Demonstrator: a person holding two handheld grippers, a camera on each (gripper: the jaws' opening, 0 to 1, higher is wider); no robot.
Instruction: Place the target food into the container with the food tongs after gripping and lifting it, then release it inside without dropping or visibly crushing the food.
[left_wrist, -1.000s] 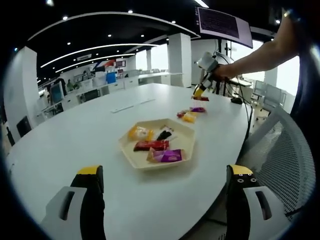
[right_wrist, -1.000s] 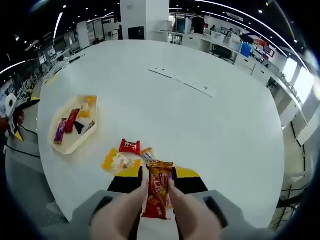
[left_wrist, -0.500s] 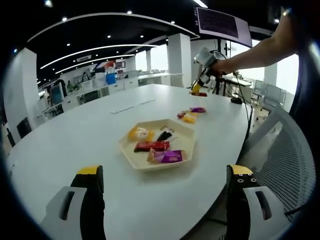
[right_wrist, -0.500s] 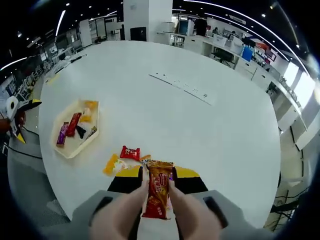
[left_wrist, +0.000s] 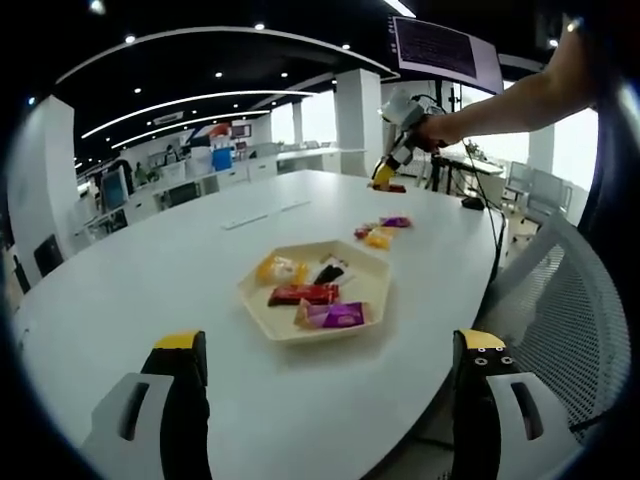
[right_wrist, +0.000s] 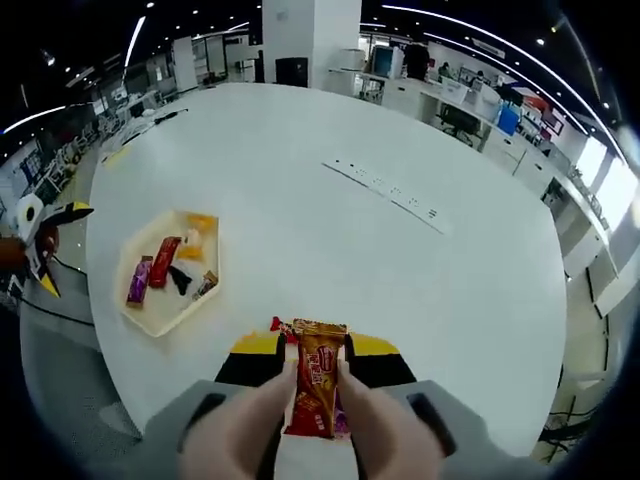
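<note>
Loose snacks (right_wrist: 282, 326) mostly hidden behind right tongs (right_wrist: 316, 380), tray (right_wrist: 150, 318) wrappers' print too small to read

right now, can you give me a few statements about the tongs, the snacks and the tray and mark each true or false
1. The right gripper is shut on an orange-red snack packet. True.
2. The left gripper is shut on a purple packet. False: its jaws stand wide apart with nothing between them.
3. The hexagonal tray already holds several packets, among them a red one and a purple one. True.
4. The held packet is lying in the tray. False: it is up in the air above the white table, away from the tray.
5. A few loose packets lie on the table beyond the tray in the left gripper view. True.
</note>
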